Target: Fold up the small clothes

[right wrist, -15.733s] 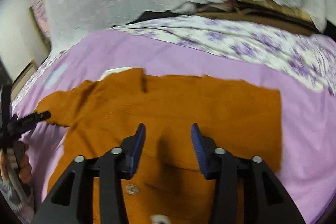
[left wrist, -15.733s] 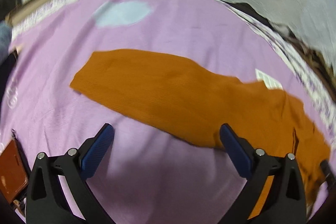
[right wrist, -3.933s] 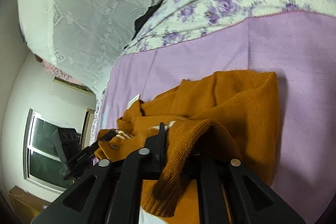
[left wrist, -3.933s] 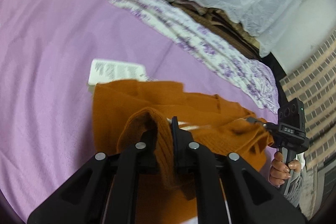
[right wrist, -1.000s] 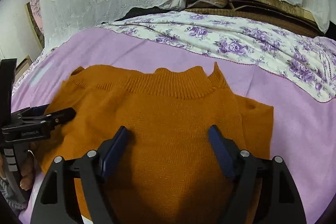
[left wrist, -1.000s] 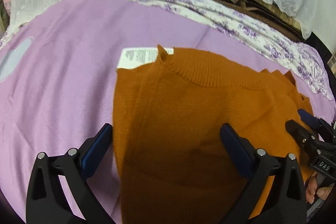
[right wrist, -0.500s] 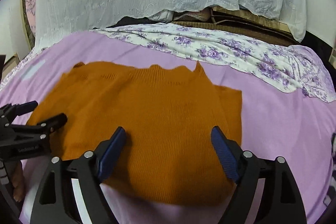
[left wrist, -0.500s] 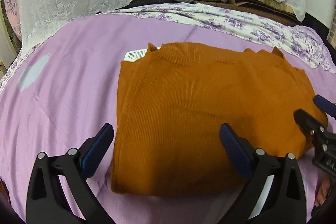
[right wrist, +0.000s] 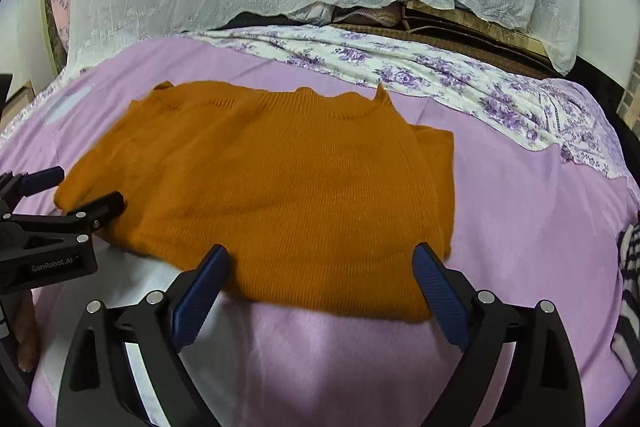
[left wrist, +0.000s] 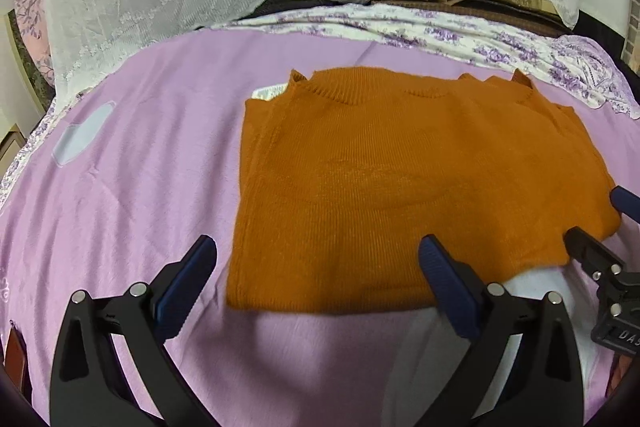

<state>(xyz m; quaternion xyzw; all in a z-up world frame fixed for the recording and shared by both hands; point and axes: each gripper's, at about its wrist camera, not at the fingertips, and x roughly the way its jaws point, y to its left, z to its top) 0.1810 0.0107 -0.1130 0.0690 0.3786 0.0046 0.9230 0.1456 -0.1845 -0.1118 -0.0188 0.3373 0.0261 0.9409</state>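
Hiding a white tag (left wrist: 267, 93), folded orange sweater (left wrist: 400, 183), sleeves unseen

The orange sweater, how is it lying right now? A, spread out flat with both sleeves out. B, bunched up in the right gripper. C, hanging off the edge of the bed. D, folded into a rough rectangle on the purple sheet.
D: the sweater lies as a flat folded rectangle on the purple sheet, collar away from the cameras, no sleeves out, clear of both open grippers.

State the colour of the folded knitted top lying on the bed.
Burnt orange, plain with fine ribbing; the folded knitted top shows best in the right wrist view.
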